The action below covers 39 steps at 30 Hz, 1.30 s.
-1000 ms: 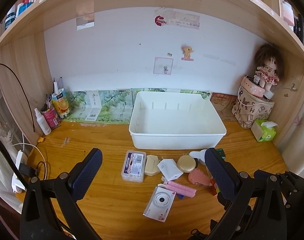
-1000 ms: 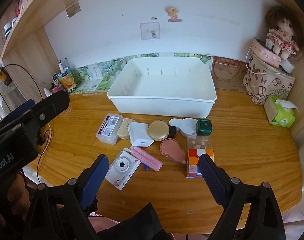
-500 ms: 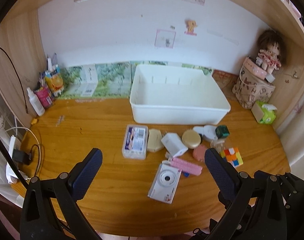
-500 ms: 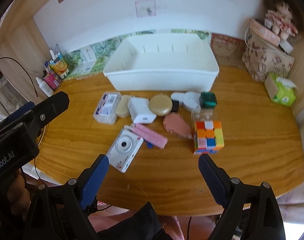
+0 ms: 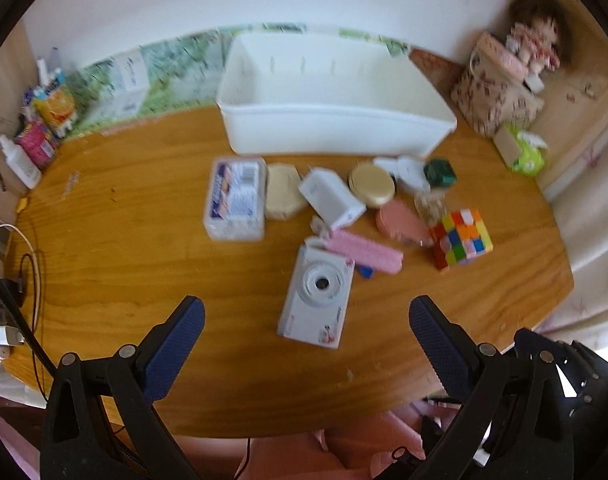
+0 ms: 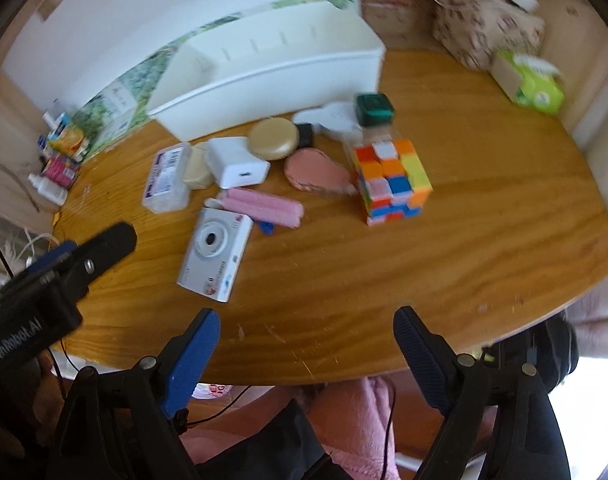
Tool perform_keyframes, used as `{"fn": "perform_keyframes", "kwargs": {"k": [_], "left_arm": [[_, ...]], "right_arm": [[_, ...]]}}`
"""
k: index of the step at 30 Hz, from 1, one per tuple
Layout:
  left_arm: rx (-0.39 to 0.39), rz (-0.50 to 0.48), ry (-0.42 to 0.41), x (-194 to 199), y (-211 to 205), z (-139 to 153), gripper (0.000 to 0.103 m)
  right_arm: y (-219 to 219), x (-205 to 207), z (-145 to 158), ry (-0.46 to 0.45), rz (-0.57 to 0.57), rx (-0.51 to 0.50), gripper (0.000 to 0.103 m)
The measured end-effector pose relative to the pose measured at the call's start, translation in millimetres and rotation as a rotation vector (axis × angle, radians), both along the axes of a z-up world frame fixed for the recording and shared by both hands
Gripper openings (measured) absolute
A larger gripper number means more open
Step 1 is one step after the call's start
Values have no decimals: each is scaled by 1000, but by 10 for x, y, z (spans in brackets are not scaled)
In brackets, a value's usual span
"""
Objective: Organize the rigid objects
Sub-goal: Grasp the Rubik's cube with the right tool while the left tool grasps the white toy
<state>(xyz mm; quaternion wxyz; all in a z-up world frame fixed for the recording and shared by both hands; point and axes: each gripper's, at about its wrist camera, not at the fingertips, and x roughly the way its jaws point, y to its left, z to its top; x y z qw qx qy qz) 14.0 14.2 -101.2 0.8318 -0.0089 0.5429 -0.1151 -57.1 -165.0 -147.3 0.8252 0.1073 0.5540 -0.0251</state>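
Left wrist view: the left gripper (image 5: 302,322) hangs over the near part of the wooden desk (image 5: 124,264) with its jaws wide apart and nothing between them. The white camera (image 5: 316,292) lies flat, lens up, just ahead of the fingertips, with the pink comb (image 5: 364,252) touching its far corner. Beyond them sits a tight cluster: a clear labelled case (image 5: 235,199), a beige soap-like block (image 5: 283,191), a white charger (image 5: 331,198), a gold round tin (image 5: 371,185) and a colourful puzzle cube (image 5: 462,238). The empty white bin (image 5: 336,128) stands behind the cluster, near the wall. The risk here, as I judge it, is crowding: jaws closing on the camera could drag the comb or shove neighbours, since the pieces touch

Right wrist view: the right gripper (image 6: 306,330) is also spread open and empty, poised above bare wood at the near edge; its jaws have just been narrowing slightly with nothing between them. The puzzle cube (image 6: 392,178) stands nearest its line, with a pink oval piece (image 6: 316,170) against it. The cube's smooth faces may let it twist or slip under an off-centre pinch. The picture is blurred, so fine contact is hard to tell
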Motion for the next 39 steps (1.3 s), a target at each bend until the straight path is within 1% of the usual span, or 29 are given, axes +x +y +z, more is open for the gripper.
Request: {"fn": "perform_keyframes", "kwargs": {"k": [4, 6, 8, 10, 12, 19, 24, 28, 30, 32, 36, 38, 39], "left_arm": [[16, -22, 64, 50, -100, -133, 102], [34, -31, 114, 86, -169, -232, 102], [32, -21, 158, 133, -223, -313, 101], [42, 0, 189, 186, -255, -364, 101], [54, 26, 215, 233, -281, -412, 101], [82, 132, 343, 419, -374, -688, 101], [103, 216, 416, 540, -404, -856, 100], [119, 282, 452, 612, -405, -958, 100], [121, 306, 466, 631, -399, -994, 100], [122, 330, 479, 656, -399, -1034, 95], [136, 379, 492, 704, -346, -1079, 90], [136, 397, 497, 731, -310, -1098, 86], [129, 400, 504, 752, -273, -1102, 86]], "right_arm": [[-127, 17, -79, 24, -44, 24, 89], [-198, 43, -131, 37, -55, 37, 89], [-277, 86, -176, 49, -59, 47, 89], [-354, 163, -238, 69, -51, 54, 88], [-426, 252, -295, 93, -40, 76, 86], [-747, 579, -438, 144, -29, 114, 86], [-907, 881, -533, 176, 9, 126, 86], [-950, 1107, -592, 196, 60, 124, 83], [-936, 1206, -628, 209, 92, 127, 79], [-913, 1285, -660, 226, 127, 131, 76], [-889, 1413, -710, 247, 162, 126, 67], [-899, 1465, -738, 261, 171, 125, 65], [-898, 1483, -749, 266, 177, 129, 65]]}}
